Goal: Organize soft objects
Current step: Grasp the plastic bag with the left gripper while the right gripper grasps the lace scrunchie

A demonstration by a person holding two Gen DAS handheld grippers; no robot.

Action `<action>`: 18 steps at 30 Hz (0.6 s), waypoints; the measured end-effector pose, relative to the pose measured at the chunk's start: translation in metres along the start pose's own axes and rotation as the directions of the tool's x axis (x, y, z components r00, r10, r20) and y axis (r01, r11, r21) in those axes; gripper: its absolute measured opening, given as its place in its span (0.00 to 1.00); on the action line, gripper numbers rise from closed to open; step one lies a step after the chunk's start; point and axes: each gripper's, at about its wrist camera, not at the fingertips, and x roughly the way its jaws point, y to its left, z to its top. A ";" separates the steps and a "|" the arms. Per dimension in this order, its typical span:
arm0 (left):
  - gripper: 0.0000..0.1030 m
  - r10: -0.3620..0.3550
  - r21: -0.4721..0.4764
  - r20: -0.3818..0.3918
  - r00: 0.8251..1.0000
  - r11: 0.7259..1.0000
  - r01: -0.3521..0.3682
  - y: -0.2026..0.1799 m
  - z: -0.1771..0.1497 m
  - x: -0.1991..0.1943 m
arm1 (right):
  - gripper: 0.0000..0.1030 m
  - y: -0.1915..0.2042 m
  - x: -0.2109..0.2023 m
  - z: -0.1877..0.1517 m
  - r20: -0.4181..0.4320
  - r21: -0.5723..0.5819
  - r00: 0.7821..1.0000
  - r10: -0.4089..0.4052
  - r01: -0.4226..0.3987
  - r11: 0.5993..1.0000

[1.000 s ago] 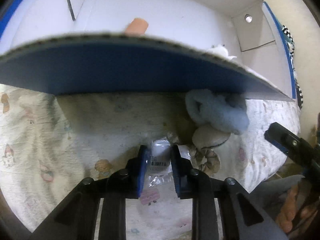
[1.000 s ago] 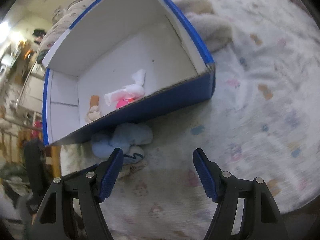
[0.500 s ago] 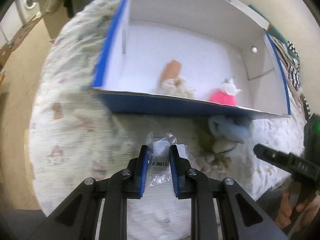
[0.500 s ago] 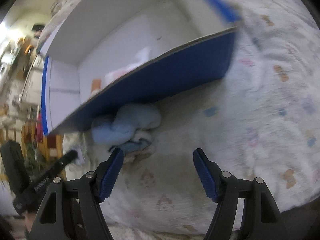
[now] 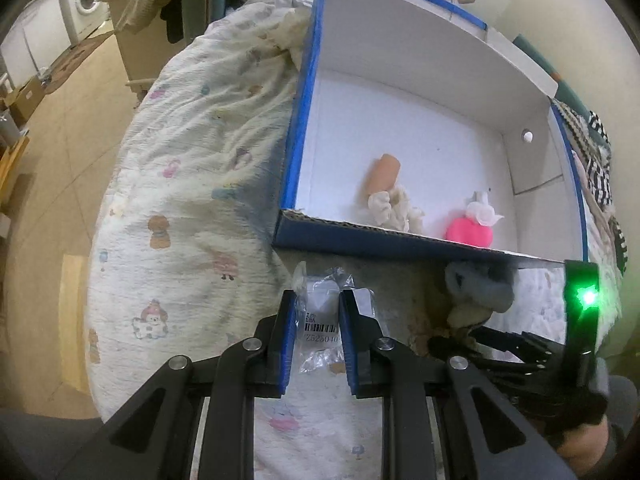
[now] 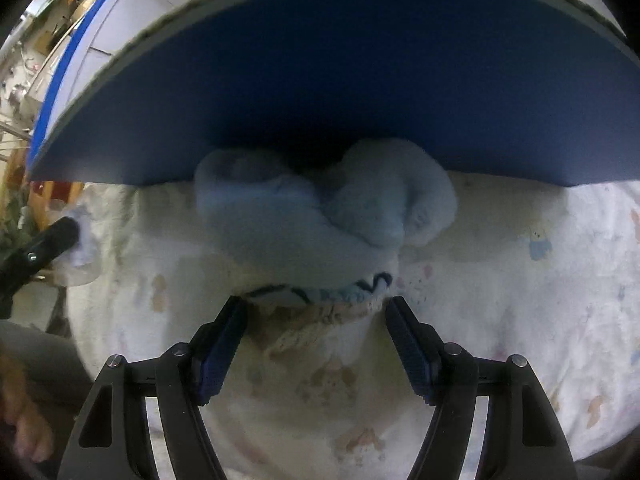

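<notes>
Right gripper (image 6: 316, 332) hangs wide open over the bed (image 6: 520, 300), its jaws flanking the near edge of the blue fleece bundle (image 6: 320, 216) lying at twelve o'clock against the stiff blue-and-white cardboard box (image 5: 400, 240). Light, plush and squashy, it should take a pinch through its thick middle. Left gripper (image 5: 318, 336) stands narrow, pinching a crinkly, slippery clear plastic packet (image 5: 320, 312).

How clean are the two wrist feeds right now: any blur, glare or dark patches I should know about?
Left wrist view: sharp, evenly lit, with fisheye bending at the edges; the green light on the right gripper blooms, and the bagged item in the left gripper stays readable. Right wrist view: softer; the blue box wall fills the top and shadows the light blue plush.
</notes>
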 end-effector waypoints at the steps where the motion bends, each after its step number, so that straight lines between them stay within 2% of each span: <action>1: 0.18 0.001 0.002 -0.002 1.000 1.000 -0.001 0.000 0.001 0.001 | 0.74 0.001 0.000 0.000 0.012 -0.002 1.000 -0.006 0.006 1.000; 5: 0.18 0.011 0.017 -0.020 1.000 1.000 -0.010 -0.004 0.000 0.008 | 0.74 0.003 0.000 -0.001 0.029 -0.007 1.000 -0.005 0.005 1.000; 7: 0.18 0.011 0.022 -0.019 1.000 1.000 -0.010 -0.006 0.000 0.009 | 0.62 0.005 0.000 -0.003 0.023 -0.027 1.000 -0.001 0.002 1.000; 8: 0.18 0.012 0.026 -0.016 1.000 1.000 -0.011 -0.008 0.000 0.009 | 0.53 0.012 -0.001 -0.003 0.021 -0.041 1.000 -0.003 0.004 0.999; 11: 0.18 0.016 0.040 -0.012 1.000 0.999 -0.016 -0.012 0.000 0.011 | 0.39 0.018 -0.002 -0.009 0.020 -0.071 1.000 0.002 0.000 0.997; 13: 0.18 0.012 0.043 -0.015 1.000 0.999 -0.011 -0.014 0.000 0.013 | 0.36 0.021 -0.004 -0.014 0.018 -0.087 1.000 0.008 -0.007 0.996; 15: 0.18 0.015 0.048 -0.015 1.000 0.999 -0.014 -0.015 0.000 0.013 | 0.25 0.022 -0.007 -0.019 0.016 -0.107 1.000 0.021 -0.019 0.994; 18: 0.18 0.021 0.052 -0.014 1.000 0.998 -0.021 -0.015 0.000 0.014 | 0.20 0.026 -0.011 -0.025 0.018 -0.128 0.999 0.033 -0.031 0.991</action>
